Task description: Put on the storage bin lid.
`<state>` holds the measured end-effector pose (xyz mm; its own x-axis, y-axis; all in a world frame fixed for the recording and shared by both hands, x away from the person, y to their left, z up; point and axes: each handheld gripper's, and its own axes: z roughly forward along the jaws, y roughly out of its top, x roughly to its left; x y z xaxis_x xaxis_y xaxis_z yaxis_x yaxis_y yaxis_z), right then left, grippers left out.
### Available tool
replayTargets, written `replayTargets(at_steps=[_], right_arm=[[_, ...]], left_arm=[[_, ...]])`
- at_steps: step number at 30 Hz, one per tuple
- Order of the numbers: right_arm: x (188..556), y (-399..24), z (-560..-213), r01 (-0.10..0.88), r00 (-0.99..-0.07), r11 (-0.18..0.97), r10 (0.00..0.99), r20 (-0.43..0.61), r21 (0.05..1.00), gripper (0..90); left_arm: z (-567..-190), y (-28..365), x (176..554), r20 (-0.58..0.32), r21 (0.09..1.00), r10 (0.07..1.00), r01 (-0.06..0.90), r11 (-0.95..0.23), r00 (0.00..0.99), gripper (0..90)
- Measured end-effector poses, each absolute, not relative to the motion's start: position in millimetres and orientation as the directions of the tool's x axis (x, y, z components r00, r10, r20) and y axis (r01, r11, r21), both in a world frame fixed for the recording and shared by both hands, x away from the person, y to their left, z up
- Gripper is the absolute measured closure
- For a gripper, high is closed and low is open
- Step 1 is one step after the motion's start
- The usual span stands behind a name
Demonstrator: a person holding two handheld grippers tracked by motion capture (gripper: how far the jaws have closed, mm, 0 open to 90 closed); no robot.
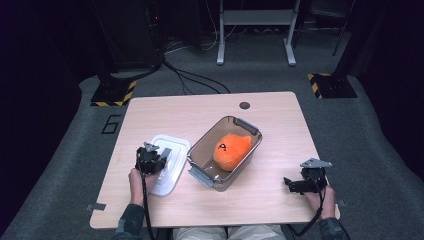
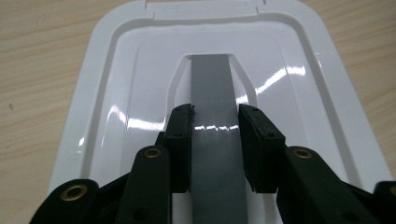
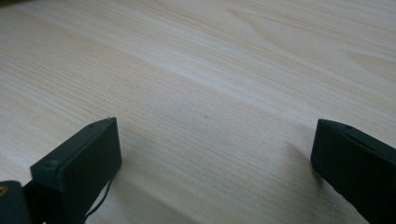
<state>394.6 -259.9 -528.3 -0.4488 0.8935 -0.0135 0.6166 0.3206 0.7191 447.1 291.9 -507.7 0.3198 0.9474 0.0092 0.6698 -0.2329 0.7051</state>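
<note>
A white box lid (image 1: 175,144) lies flat on the table's left part. My left gripper (image 1: 159,161) sits on top of it, pointing down. In the left gripper view the two black pads (image 2: 180,135) press on either side of the grey handle strip (image 2: 212,86) that runs along the middle of the lid (image 2: 303,93), so my left gripper (image 2: 215,112) is shut on it. A clear plastic box (image 1: 250,129) stands in the middle of the table with an orange plush toy (image 1: 232,149) inside. My right gripper (image 1: 291,184) rests near the front right, open (image 3: 215,130) over bare wood.
The wooden table (image 1: 200,110) has a small dark round hole (image 1: 244,105) near its far edge. Grey latches stick out at both ends of the box. Beyond the table are a carpeted floor, cables and a metal stand.
</note>
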Motion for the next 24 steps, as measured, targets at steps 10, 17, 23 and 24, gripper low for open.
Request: replayTargets(at_steps=[10, 17, 23, 24], right_arm=[[395, -260, -528, 0.617, -0.449, 0.319, 0.893, -0.010, 0.719, 0.8], [395, -260, -528, 0.618, -0.449, 0.318, 0.893, -0.009, 0.719, 0.8], [395, -260, -529, 0.619, -0.447, 0.316, 0.895, -0.008, 0.719, 0.8], [395, -260, -529, 0.619, -0.447, 0.316, 0.894, -0.008, 0.719, 0.8]], left_arm=[[-504, 294, 448, -0.019, 0.697, 0.950, 0.685, -0.212, 0.312, 66.2], [-493, 293, 445, -0.017, 0.713, 0.951, 0.671, -0.205, 0.309, 66.2], [-479, 292, 443, -0.013, 0.721, 0.950, 0.661, -0.208, 0.313, 66.2], [-477, 292, 443, -0.010, 0.723, 0.949, 0.658, -0.210, 0.314, 66.2]])
